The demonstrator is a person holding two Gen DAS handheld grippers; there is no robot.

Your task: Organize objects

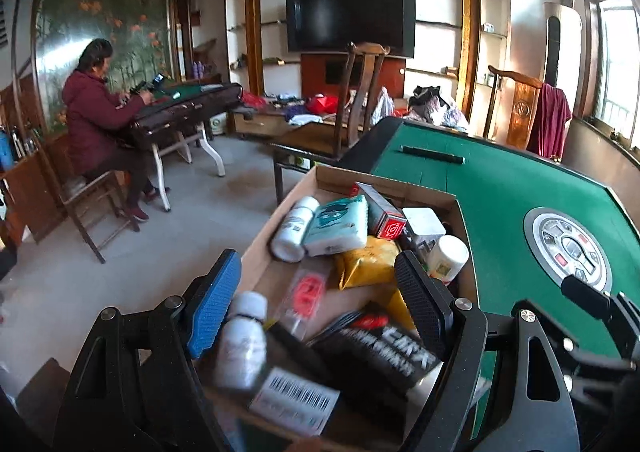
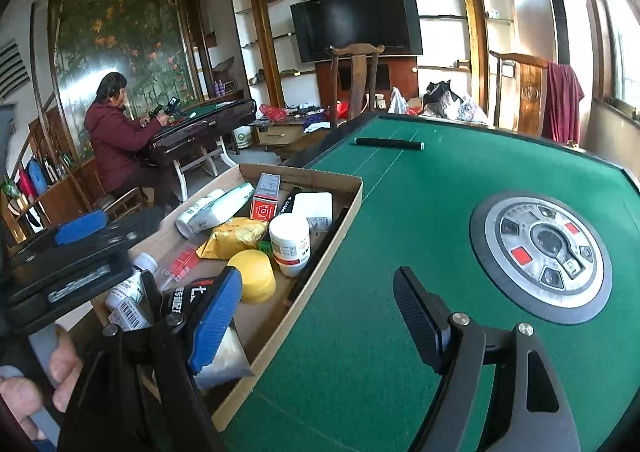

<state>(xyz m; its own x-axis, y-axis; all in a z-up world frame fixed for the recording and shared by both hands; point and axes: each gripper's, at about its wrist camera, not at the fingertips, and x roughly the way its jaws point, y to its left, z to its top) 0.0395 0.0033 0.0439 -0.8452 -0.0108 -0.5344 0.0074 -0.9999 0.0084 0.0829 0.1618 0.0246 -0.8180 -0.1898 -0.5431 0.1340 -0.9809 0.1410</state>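
Note:
A shallow cardboard box sits at the left edge of the green table. It holds a white bottle, a teal tissue pack, a red-and-grey carton, a yellow pouch, a white jar, a yellow round tub and a black packet. My left gripper hangs open over the box's near end, its pads touching nothing. My right gripper is open over the box's right wall and the felt, with nothing held.
A black bar lies at the table's far side, and a round control panel is set in its middle. A hand holds the left gripper. A person sits at another table far left. Wooden chairs stand behind.

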